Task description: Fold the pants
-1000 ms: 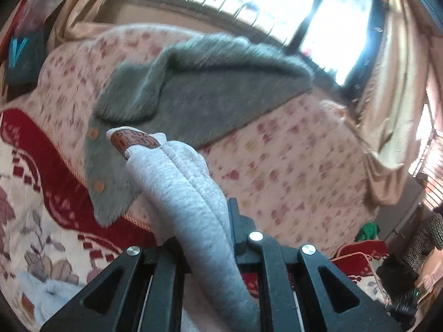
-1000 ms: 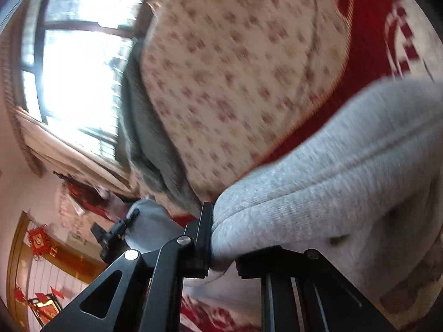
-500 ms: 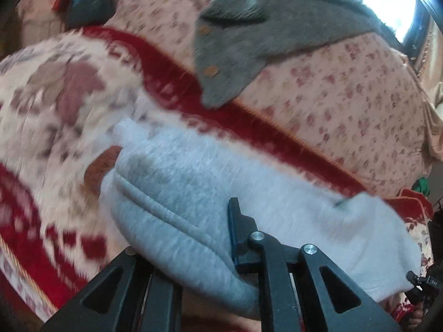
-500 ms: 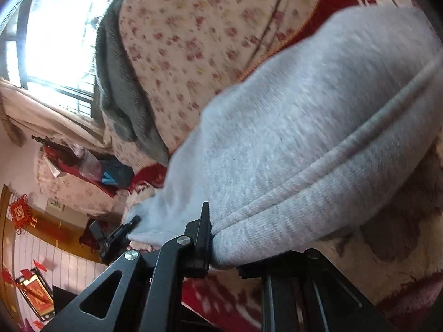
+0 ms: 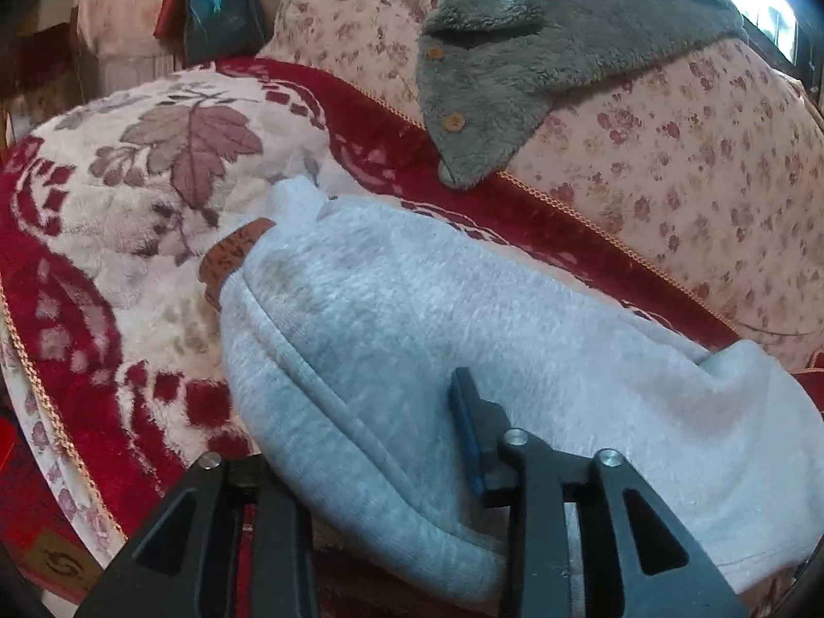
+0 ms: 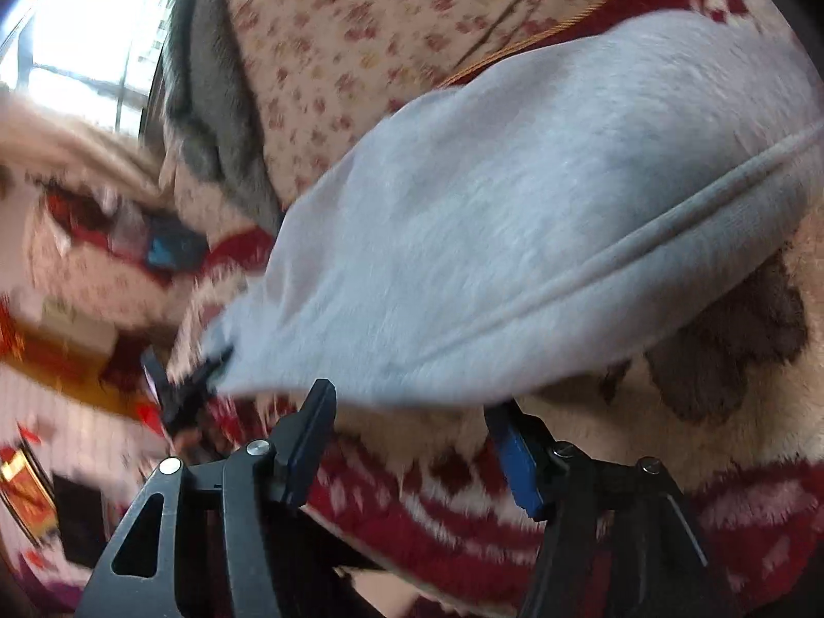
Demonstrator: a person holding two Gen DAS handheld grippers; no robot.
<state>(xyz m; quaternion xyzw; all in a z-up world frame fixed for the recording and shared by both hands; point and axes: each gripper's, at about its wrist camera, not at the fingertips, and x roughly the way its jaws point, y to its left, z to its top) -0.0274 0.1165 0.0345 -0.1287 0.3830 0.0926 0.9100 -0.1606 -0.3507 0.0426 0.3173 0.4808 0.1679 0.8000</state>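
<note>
The light grey fleece pants (image 5: 463, 340) lie folded on the red and cream floral blanket (image 5: 129, 216), with a brown leather tag (image 5: 232, 252) at the waistband. My left gripper (image 5: 376, 438) has its fingers apart, with the pants' thick folded edge lying between them; its left finger is hidden under the cloth. In the right wrist view the pants (image 6: 515, 216) lie just ahead of my right gripper (image 6: 412, 422), which is open and empty above the blanket (image 6: 644, 489), its tips at the pants' near edge.
A dark grey fuzzy garment with wooden buttons (image 5: 541, 62) hangs over the floral sofa back (image 5: 695, 180). A teal and red bag (image 5: 216, 5) stands at the far left. A bright window (image 6: 77, 51) is beyond the sofa.
Both grippers lowered the pants onto the blanket. The right gripper, shut on the cloth before, has opened and let go. The left gripper's fingers have spread apart.
</note>
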